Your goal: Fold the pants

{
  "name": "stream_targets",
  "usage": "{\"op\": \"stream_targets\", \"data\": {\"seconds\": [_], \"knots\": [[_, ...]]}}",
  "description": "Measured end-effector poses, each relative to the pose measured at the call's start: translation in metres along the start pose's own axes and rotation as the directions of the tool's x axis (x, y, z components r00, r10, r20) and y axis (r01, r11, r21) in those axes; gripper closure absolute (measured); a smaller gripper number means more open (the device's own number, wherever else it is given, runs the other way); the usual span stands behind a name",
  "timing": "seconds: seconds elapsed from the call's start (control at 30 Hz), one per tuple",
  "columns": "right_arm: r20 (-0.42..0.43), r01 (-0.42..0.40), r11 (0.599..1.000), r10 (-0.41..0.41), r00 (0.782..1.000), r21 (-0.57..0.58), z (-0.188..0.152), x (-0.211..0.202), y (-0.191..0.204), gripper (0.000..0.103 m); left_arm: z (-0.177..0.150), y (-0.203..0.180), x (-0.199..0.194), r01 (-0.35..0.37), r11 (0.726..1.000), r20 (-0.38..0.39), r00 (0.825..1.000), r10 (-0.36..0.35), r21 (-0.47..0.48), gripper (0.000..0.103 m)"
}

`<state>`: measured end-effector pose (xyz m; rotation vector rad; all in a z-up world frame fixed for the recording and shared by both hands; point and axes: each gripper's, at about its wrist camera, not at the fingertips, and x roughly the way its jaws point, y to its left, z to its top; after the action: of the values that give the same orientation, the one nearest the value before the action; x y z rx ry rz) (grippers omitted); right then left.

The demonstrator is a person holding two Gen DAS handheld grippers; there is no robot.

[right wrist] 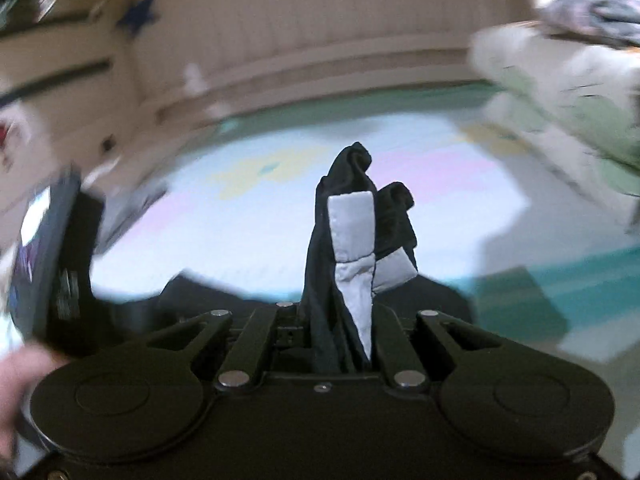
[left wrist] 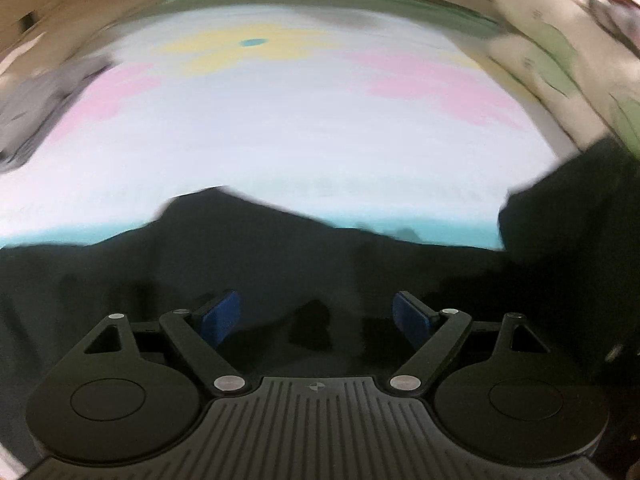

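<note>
The black pants (left wrist: 280, 256) lie spread over the near part of a pastel play mat (left wrist: 304, 128). My left gripper (left wrist: 316, 316) is open just above the black cloth, its blue pads (left wrist: 220, 316) wide apart with nothing between them. In the right wrist view my right gripper (right wrist: 340, 344) is shut on a bunched end of the pants (right wrist: 352, 184), which stands up between the jaws and shows a grey-white stripe (right wrist: 352, 220). More black cloth (right wrist: 208, 292) lies under it. Both views are motion blurred.
A white and green cushion or bedding (right wrist: 568, 92) lies at the right, also in the left wrist view (left wrist: 548, 52). A beige wall base (right wrist: 320, 64) runs behind the mat. The other hand-held gripper's body (right wrist: 56, 264) shows at the left edge. A grey garment (left wrist: 36, 116) lies at the far left.
</note>
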<state>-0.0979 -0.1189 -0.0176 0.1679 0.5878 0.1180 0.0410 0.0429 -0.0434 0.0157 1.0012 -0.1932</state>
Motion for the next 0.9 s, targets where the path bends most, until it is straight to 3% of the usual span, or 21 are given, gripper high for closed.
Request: {"op": "stream_targets", "data": {"seconds": [0.23, 0.47, 0.53, 0.57, 0.6, 0.67, 0.83, 0.9], "knots": [[-0.123, -0.044, 0.980, 0.020, 0.992, -0.195, -0.026, 0.049, 0.077, 0.088, -0.008, 0.056, -0.008, -0.058, 0.997, -0.001, 0.998, 0.058, -0.059, 0.019], [-0.200, -0.083, 0.944, 0.018, 0.980, -0.321, -0.052, 0.076, 0.129, 0.088, -0.017, 0.094, -0.019, -0.067, 0.993, 0.005, 0.998, 0.067, -0.101, 0.019], [-0.203, -0.093, 0.929, 0.020, 0.979, -0.357, -0.058, 0.080, 0.142, 0.078, -0.019, 0.101, -0.022, -0.072, 0.992, 0.010, 0.997, 0.073, -0.104, 0.019], [-0.198, -0.096, 0.924, 0.023, 0.980, -0.369, -0.055, 0.085, 0.145, 0.060, -0.019, 0.106, -0.023, -0.071, 0.992, 0.013, 0.997, 0.073, -0.109, 0.019], [-0.198, -0.114, 0.916, 0.038, 0.979, -0.384, -0.057, 0.085, 0.150, 0.031, -0.019, 0.110, -0.024, -0.068, 0.991, 0.017, 0.997, 0.071, -0.116, 0.019], [-0.215, -0.188, 0.905, 0.111, 0.970, -0.381, -0.060, 0.083, 0.154, 0.005, -0.019, 0.117, -0.027, -0.059, 0.990, 0.025, 0.998, 0.063, -0.132, 0.019], [-0.163, -0.260, 0.892, 0.213, 0.963, -0.370, -0.058, 0.057, 0.148, 0.006, -0.012, 0.124, -0.036, -0.057, 0.987, 0.069, 0.995, 0.068, -0.151, 0.019], [-0.138, -0.263, 0.906, 0.229, 0.964, -0.332, -0.049, 0.047, 0.138, 0.004, -0.011, 0.119, -0.038, -0.040, 0.989, 0.083, 0.995, 0.052, -0.141, 0.019]]}}
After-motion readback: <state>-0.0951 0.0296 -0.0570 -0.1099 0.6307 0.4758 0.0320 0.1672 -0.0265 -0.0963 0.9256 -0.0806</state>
